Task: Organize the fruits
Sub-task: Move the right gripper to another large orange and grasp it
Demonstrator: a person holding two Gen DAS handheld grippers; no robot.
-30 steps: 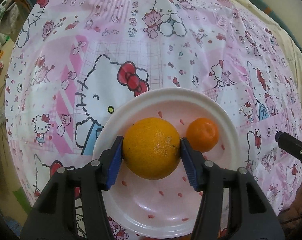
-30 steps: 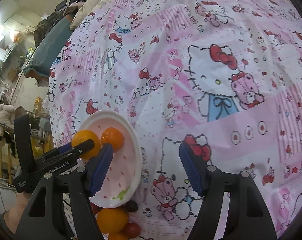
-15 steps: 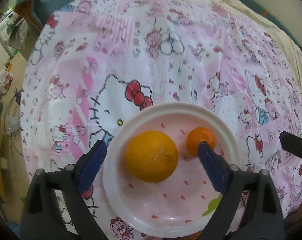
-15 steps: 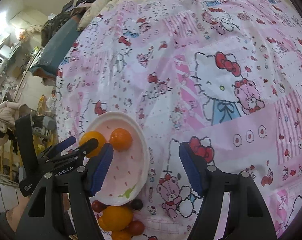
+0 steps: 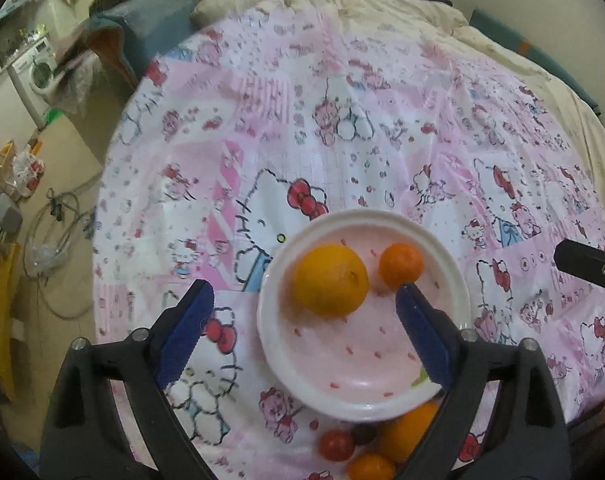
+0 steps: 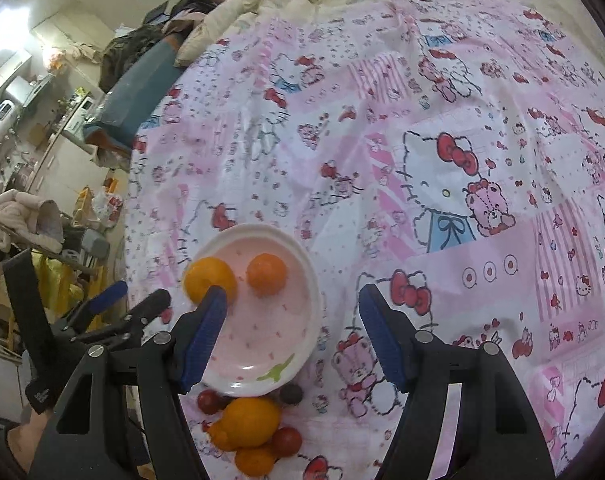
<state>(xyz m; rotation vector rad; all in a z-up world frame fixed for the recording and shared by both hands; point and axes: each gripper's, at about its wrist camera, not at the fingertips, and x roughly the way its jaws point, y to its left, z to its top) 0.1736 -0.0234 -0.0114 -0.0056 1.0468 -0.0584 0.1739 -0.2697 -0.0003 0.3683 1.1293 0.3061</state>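
The left gripper's right finger (image 5: 422,336) covers part of the plate (image 5: 286,360). Below it, the loose fruit pile (image 5: 402,436) sits partly behind that finger and is cut by the frame edge.

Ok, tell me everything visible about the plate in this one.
The plate is round, shallow and glossy, plastic or ceramic by its look: white rim, pale pink well with small red flecks and a green mark near its front edge. It lies flat on the cartoon-cat bedsheet, holding a large orange and a smaller mandarin. Neither set of tongs touches it; loose fruits crowd its near edge.
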